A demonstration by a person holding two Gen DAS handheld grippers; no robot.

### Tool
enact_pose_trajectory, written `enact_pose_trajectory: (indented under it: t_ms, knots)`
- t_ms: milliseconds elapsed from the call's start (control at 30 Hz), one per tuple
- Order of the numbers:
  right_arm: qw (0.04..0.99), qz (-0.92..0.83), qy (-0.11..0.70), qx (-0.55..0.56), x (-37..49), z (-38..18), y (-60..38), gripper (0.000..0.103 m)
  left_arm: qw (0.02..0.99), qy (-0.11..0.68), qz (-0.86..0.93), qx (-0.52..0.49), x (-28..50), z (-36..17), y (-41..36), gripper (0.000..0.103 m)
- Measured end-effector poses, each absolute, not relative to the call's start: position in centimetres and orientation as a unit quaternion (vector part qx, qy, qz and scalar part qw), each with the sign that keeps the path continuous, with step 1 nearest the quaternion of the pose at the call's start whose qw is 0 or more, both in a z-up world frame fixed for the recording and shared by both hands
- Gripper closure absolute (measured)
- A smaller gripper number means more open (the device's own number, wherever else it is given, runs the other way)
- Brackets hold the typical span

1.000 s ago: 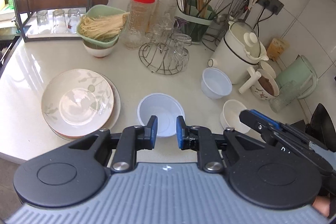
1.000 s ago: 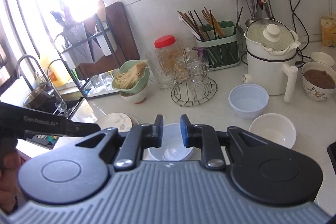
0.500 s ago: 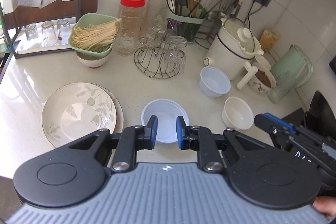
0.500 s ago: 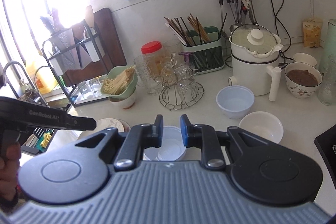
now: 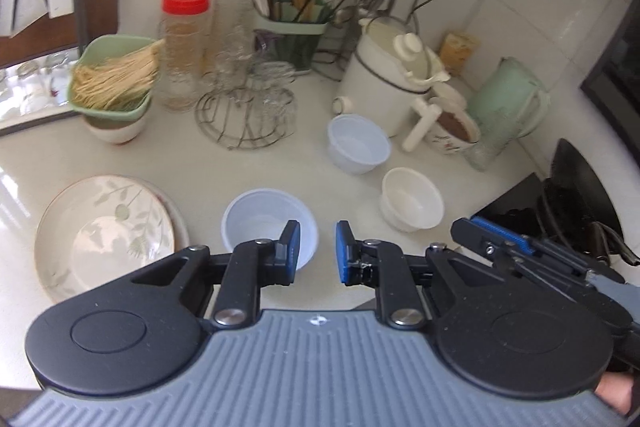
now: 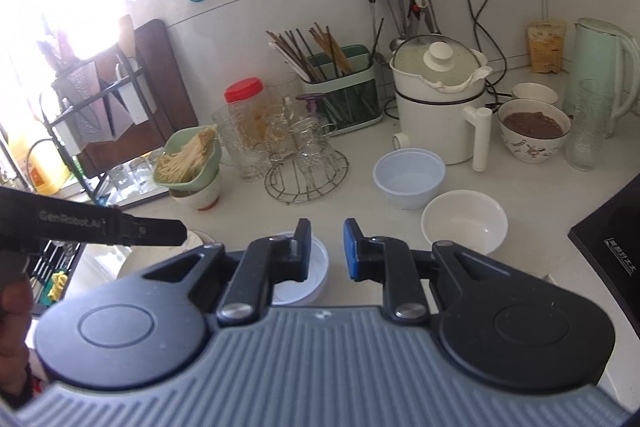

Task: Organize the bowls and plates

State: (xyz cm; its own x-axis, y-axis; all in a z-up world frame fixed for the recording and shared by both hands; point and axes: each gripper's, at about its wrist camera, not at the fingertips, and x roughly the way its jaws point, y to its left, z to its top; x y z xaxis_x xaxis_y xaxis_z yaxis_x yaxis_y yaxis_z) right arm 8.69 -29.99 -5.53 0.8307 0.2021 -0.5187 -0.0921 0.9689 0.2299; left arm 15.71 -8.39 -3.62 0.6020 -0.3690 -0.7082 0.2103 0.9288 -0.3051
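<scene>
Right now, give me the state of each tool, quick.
Left tool: open, holding nothing, above the near plastic bowl.
Right tool: open, holding nothing.

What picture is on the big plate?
Pale grey-green leaves on thin branches, on a cream plate. It shows best in the left wrist view.

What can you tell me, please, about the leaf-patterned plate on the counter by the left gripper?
The leaf-patterned plate is round, shallow and glossy, seemingly glazed ceramic: cream with pale grey-green leaf sprigs and a thin brownish rim. It lies flat and upright, empty, with window light reflecting in its well. It sits on top of at least one other plate, whose edge peeks out on its right side. The stack rests on the white counter near its front edge, left of the translucent plastic bowl and apart from it. Neither gripper touches it.
</scene>
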Motion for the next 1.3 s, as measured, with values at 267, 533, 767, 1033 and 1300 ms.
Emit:
enact_pose_trajectory:
  t_ms: [267, 533, 767, 1033, 1300]
  knots:
    - [0.953, 0.039, 0.282, 0.108, 9.0, -5.8, -30.0, 0.082, 0.887, 0.415, -0.184, -0.089, 17.4, -4.6, -7.7, 0.082]
    - [0.946, 0.01, 0.307, 0.106, 10.0, -5.8, -30.7, 0.082, 0.877, 0.423, -0.205, -0.103, 19.3, -5.2, -8.8, 0.082]
    - [0.947, 0.016, 0.308, 0.09, 13.3, -6.1, -32.2, 0.082, 0.878, 0.425, -0.199, -0.092, 22.8, -5.4, -11.5, 0.082]
    - [0.945, 0.032, 0.306, 0.11, 17.1, -6.4, -33.6, 0.082, 0.889, 0.404, -0.201, -0.079, 26.9, -3.6, -12.7, 0.082]
    - [0.94, 0.024, 0.317, 0.121, 21.0, -7.1, -35.5, 0.082, 0.877, 0.43, -0.198, -0.078, 31.2, -4.8, -14.7, 0.082]
